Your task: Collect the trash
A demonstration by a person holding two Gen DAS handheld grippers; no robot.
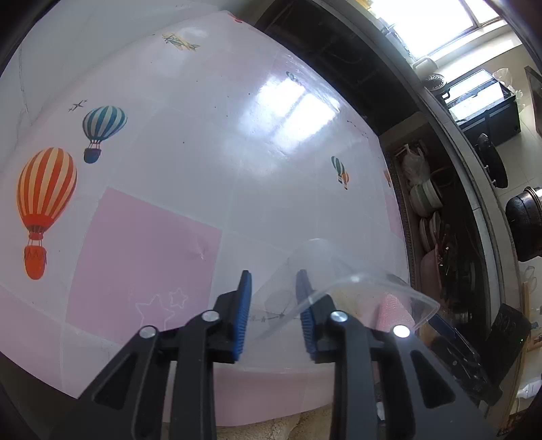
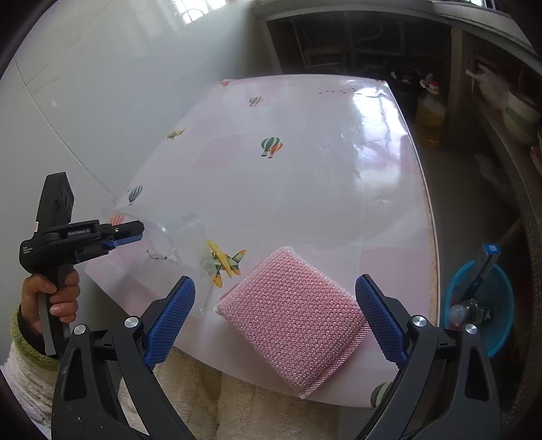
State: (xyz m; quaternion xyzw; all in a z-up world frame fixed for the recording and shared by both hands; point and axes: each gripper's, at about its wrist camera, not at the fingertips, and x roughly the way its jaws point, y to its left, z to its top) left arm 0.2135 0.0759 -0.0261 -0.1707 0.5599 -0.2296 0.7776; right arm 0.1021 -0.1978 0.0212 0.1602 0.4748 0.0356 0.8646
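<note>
Clear plastic wrapper (image 1: 342, 291) between the left gripper's (image 1: 272, 301) parted jaws.

Bright window glare on the tablecloth (image 1: 291, 111); fisheye-warped, dark edges.

- Table (image 2: 305, 189) wore a glossy pink-and-white cover printed with hot-air balloons and small planes.
- Window (image 1: 437, 20) glare lay on the cover as a bright patch.
- Pale grey wall (image 2: 101, 84) ran along the table's far side.
- Dark open shelving (image 2: 355, 40) stood beyond the table's end.
- Floor (image 2: 464, 210) grey.
</note>
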